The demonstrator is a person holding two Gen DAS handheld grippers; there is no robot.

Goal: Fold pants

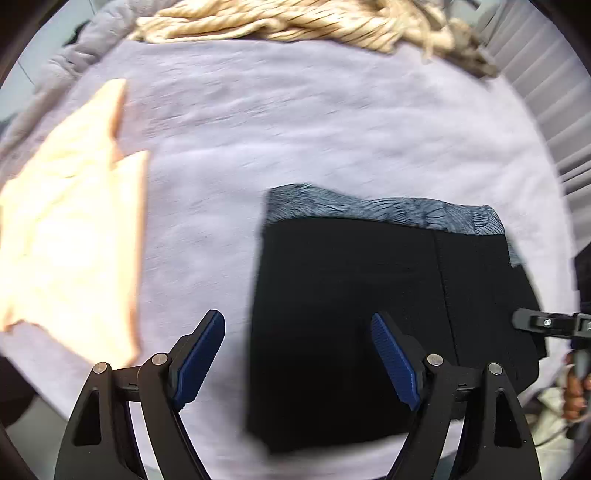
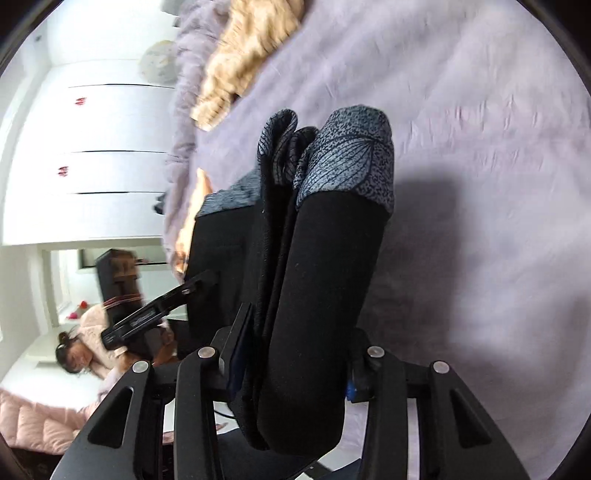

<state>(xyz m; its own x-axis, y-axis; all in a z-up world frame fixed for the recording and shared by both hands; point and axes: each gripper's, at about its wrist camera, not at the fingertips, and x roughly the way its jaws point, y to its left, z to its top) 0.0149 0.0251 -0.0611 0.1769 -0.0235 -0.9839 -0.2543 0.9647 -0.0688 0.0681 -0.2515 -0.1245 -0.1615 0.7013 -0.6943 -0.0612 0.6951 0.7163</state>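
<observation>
The black pants (image 1: 351, 314) with a grey leaf-patterned waistband (image 1: 388, 208) lie folded on the lilac bed cover (image 1: 277, 122). My left gripper (image 1: 297, 354) is open and empty, hovering over the left edge of the pants. My right gripper (image 2: 295, 362) is shut on a thick folded bundle of the black pants (image 2: 317, 277), with the patterned waistband (image 2: 347, 155) pointing away from the camera. The right gripper also shows in the left wrist view (image 1: 546, 325) at the right edge of the pants.
An orange garment (image 1: 70, 229) lies on the bed to the left. A beige knitted blanket (image 1: 295, 22) lies at the far edge. In the right wrist view, white wardrobe doors (image 2: 92, 155) and a person in pink (image 2: 88, 350) show at the left.
</observation>
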